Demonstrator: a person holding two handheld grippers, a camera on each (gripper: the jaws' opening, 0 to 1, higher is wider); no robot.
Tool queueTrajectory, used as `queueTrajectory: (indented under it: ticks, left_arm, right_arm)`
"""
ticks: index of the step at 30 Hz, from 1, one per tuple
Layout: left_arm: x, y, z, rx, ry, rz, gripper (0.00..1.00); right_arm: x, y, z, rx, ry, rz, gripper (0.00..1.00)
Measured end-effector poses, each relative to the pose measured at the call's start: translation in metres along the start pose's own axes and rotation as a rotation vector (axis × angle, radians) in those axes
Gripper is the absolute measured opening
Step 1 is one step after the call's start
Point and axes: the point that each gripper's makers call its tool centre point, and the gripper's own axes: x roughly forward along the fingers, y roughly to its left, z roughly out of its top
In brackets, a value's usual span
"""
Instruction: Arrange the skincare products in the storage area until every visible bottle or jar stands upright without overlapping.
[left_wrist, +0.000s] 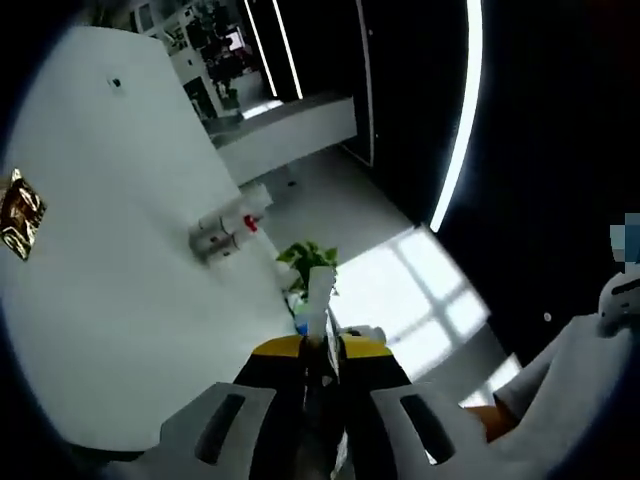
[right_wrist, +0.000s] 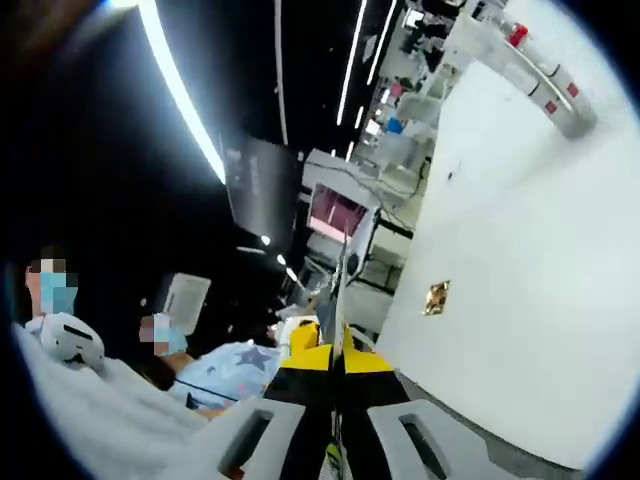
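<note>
In the left gripper view my left gripper (left_wrist: 322, 345) has its yellow-tipped jaws pressed together around a slim white bottle or tube (left_wrist: 320, 292) that sticks out forward past the tips. In the right gripper view my right gripper (right_wrist: 336, 358) has its yellow-tipped jaws closed against each other, and I make out nothing held between them. Both views are strongly tilted and point up at a wall and dark ceiling. No shelf or storage area with other skincare products is in sight.
A big white wall (left_wrist: 120, 260) carries a gold sticker (left_wrist: 18, 215) and white pipes with a red valve (left_wrist: 232, 226). A green plant (left_wrist: 308, 258) is beyond the tube. A white sleeve (left_wrist: 570, 370) is at the lower right. People (right_wrist: 70, 345) sit left of the right gripper.
</note>
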Motion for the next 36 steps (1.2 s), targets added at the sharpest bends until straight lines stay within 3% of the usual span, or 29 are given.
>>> queueTrajectory:
  ticks: [3,6,10,13,16,19,23,26,34,36]
  left_arm:
    - [0.004,-0.002,-0.009,0.000,0.045,-0.004,0.19]
    - [0.007,-0.003,-0.020,0.026,0.099,-0.007,0.19]
    - [0.007,0.004,-0.026,0.041,0.127,0.033,0.12]
    - [0.005,0.008,-0.026,-0.019,0.127,0.050,0.09]
    - [0.006,0.004,-0.027,-0.025,0.134,0.026,0.00]
    - [0.006,0.003,-0.029,-0.052,0.145,0.016,0.00]
    - [0.004,0.002,-0.023,-0.092,0.120,-0.003,0.00]
    - [0.001,0.000,-0.012,-0.140,0.063,-0.025,0.00]
    - [-0.003,-0.004,-0.007,-0.126,0.042,-0.050,0.00]
    - [-0.005,-0.003,-0.002,-0.127,0.010,-0.044,0.00]
  right_arm:
    - [0.000,0.002,0.011,0.043,-0.083,0.016,0.00]
    - [0.005,0.007,0.008,0.028,-0.067,0.024,0.00]
    - [0.010,0.006,0.003,-0.020,-0.027,-0.003,0.00]
    - [0.009,0.002,0.003,-0.042,-0.028,-0.026,0.00]
    - [0.008,0.000,0.003,-0.034,-0.024,-0.034,0.00]
    - [0.007,-0.003,0.002,-0.026,-0.021,-0.034,0.00]
    - [0.006,-0.002,0.004,0.016,-0.048,-0.010,0.00]
    - [0.003,-0.004,0.011,0.070,-0.091,0.004,0.00]
    - [0.005,0.008,0.008,0.042,-0.064,0.046,0.00]
    - [0.010,0.009,-0.005,0.017,-0.010,0.036,0.17]
